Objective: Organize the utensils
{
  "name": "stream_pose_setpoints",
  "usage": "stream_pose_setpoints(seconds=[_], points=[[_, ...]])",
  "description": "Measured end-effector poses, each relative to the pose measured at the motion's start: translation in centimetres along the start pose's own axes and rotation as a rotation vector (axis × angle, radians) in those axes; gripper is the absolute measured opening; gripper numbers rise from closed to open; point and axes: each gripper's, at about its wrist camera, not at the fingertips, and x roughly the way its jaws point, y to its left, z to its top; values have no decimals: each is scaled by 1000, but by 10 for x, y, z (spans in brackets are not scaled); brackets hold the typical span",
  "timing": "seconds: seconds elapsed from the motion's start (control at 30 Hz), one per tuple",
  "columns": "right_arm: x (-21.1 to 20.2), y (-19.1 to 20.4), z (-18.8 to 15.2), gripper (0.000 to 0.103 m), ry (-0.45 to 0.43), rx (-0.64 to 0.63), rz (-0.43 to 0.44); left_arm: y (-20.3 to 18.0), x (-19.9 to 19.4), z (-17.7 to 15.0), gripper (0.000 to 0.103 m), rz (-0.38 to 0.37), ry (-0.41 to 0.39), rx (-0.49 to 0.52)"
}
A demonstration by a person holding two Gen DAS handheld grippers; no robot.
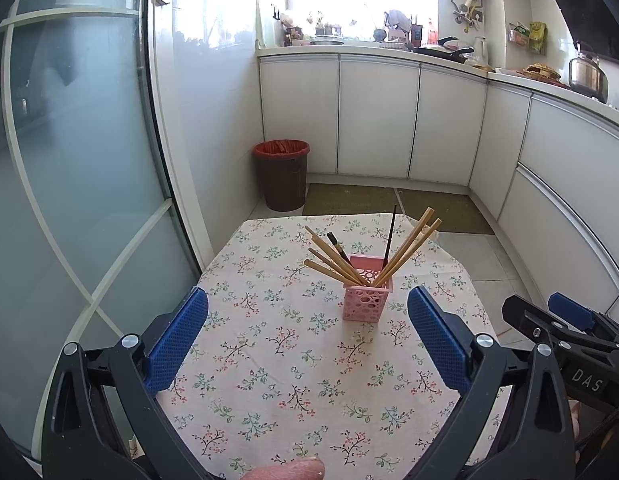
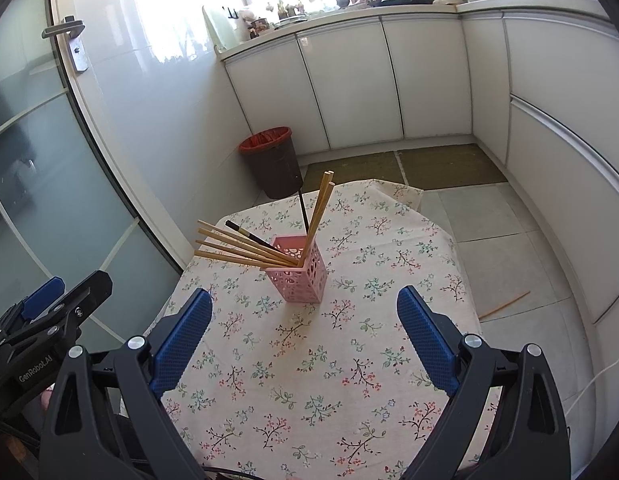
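A pink perforated holder (image 1: 366,299) (image 2: 300,271) stands upright on the floral tablecloth (image 1: 293,368) (image 2: 309,360). Several wooden chopsticks (image 1: 333,258) (image 2: 245,246) and black chopsticks (image 1: 389,240) (image 2: 303,206) lean out of it, fanned left and right. My left gripper (image 1: 307,316) is open with nothing between its blue pads, hovering in front of the holder. My right gripper (image 2: 305,320) is also open and empty, just short of the holder. Each gripper shows at the edge of the other's view.
One wooden chopstick (image 2: 504,305) lies on the tiled floor right of the table. A brown bin with a red liner (image 1: 283,174) (image 2: 273,160) stands beyond the table. White cabinets (image 1: 377,120) run along the back and right; a glass door (image 1: 69,160) is left.
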Motion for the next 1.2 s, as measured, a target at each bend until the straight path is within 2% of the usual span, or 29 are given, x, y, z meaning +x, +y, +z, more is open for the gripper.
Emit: stream_pose_setpoints(seconds=[1.2], points=[[1, 2, -4, 91, 9, -9, 10, 0, -1, -1, 96, 3, 11, -3]])
